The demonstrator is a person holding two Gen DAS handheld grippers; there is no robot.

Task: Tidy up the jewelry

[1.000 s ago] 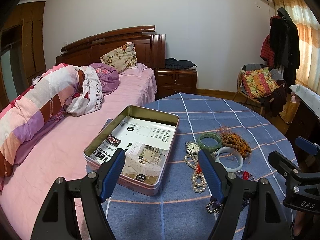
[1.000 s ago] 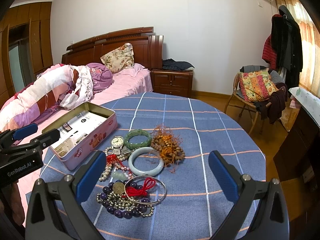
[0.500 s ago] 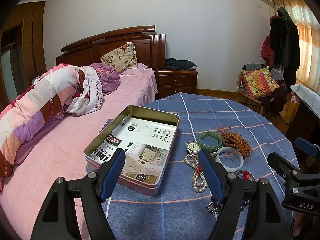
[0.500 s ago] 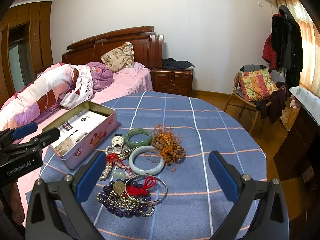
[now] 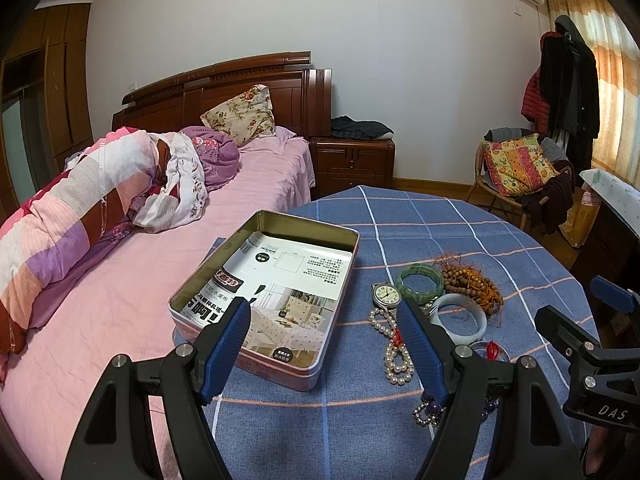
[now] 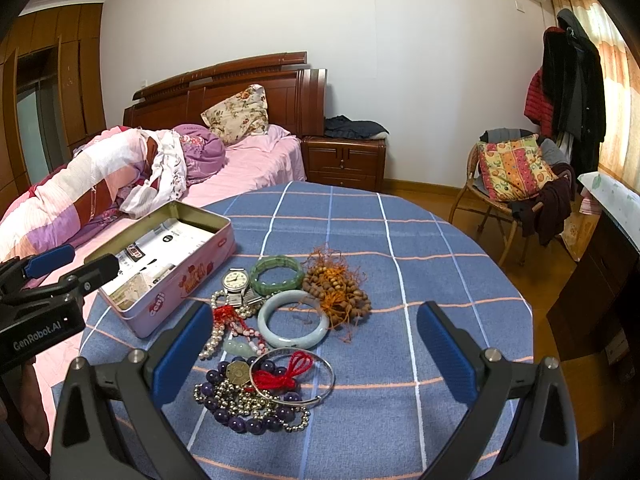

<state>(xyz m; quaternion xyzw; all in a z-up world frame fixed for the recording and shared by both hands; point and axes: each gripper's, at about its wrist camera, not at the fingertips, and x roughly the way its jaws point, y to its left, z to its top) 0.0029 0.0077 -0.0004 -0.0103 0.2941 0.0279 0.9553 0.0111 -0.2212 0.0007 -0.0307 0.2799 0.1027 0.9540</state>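
Blue checked tablecloth under paper-lined pink tin, jewelry pile alongside; left gripper and right gripper both spread, empty.

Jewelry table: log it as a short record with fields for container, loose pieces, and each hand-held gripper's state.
container: pink tin box, lid off, only printed paper inside
loose pieces: wristwatch, green bangle, pale jade bangle, wooden bead string, pearl strand, silver bangle with red cord, purple beads; all on the checked tablecloth
left hand-held gripper: open, empty
right hand-held gripper: open, empty
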